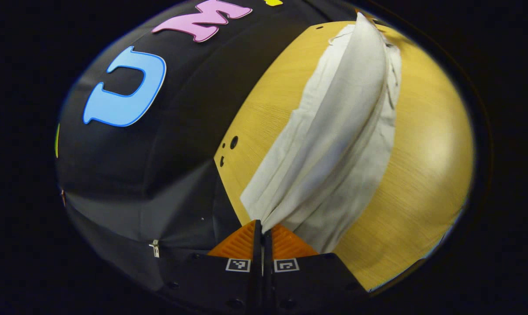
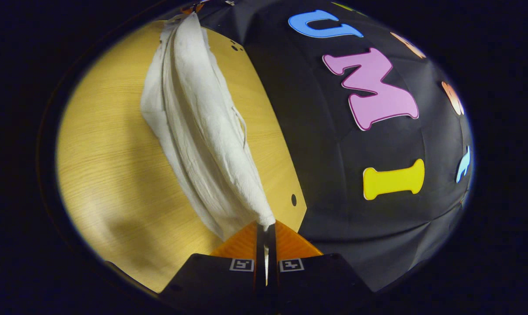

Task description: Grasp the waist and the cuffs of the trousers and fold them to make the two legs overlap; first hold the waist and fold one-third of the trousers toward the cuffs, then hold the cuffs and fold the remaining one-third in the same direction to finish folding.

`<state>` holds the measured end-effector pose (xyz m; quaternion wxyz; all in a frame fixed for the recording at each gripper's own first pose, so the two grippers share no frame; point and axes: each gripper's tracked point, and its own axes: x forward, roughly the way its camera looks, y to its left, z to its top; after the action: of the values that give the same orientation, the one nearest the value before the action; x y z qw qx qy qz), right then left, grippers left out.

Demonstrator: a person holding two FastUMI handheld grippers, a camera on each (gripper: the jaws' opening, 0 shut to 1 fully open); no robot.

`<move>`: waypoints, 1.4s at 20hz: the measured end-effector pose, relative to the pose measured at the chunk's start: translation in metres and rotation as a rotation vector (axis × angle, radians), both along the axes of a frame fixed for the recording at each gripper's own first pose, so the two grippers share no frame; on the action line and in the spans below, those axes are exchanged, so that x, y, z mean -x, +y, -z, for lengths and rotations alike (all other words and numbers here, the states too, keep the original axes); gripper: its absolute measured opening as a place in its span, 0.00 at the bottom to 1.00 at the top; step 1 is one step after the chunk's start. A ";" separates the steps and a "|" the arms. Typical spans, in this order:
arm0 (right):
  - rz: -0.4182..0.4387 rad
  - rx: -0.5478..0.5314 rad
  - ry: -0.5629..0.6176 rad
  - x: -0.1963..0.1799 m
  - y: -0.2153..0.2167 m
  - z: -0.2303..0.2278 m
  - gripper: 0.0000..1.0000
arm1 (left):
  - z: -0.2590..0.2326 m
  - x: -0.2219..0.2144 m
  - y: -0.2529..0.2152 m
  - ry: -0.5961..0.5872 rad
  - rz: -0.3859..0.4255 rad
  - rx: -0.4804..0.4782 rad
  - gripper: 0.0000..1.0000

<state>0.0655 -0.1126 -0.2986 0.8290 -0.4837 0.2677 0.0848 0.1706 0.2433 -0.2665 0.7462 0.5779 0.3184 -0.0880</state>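
Left gripper [image 1: 262, 228]: fingers pressed together on a pinch of the white trousers [image 1: 333, 144], cloth edge caught right at the tips. Right gripper [image 2: 266, 228]: likewise pinching an end of the trousers [image 2: 202, 131], jaws nearly closed with fabric between them.

Beyond each pair of tips the garment rises as a raised ridge, strung between the two grips and lifted partly off the wooden table [image 1: 421, 153]; the lower layers appear to rest on the table. Judgement: holding both ends taut keeps the legs stacked and aligned during the lengthwise fold. Which end is waist and which cuffs: cannot tell.

Farthest off, behind the table's back edge, hangs the booth wall.
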 end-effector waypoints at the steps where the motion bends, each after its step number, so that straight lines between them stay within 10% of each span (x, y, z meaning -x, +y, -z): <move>1: 0.022 -0.013 -0.003 -0.013 -0.002 0.001 0.06 | -0.003 -0.012 -0.002 -0.001 -0.002 0.000 0.05; 16: 0.144 -0.155 0.136 -0.103 -0.008 0.098 0.07 | 0.078 -0.090 -0.002 0.109 -0.113 0.018 0.06; 19: 0.189 -0.178 0.170 -0.103 -0.011 0.116 0.20 | 0.092 -0.089 0.000 0.127 -0.143 -0.008 0.08; 24: 0.160 -0.075 0.104 -0.108 -0.014 0.112 0.35 | 0.076 -0.097 -0.006 0.005 -0.125 -0.119 0.49; 28: 0.161 0.032 0.007 -0.111 -0.030 0.082 0.75 | 0.058 -0.104 0.001 -0.049 -0.121 -0.169 0.92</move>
<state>0.1768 -0.1423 -0.3801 0.8242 -0.4737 0.3101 0.0155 0.2745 0.2447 -0.3241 0.7065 0.6204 0.3406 -0.0016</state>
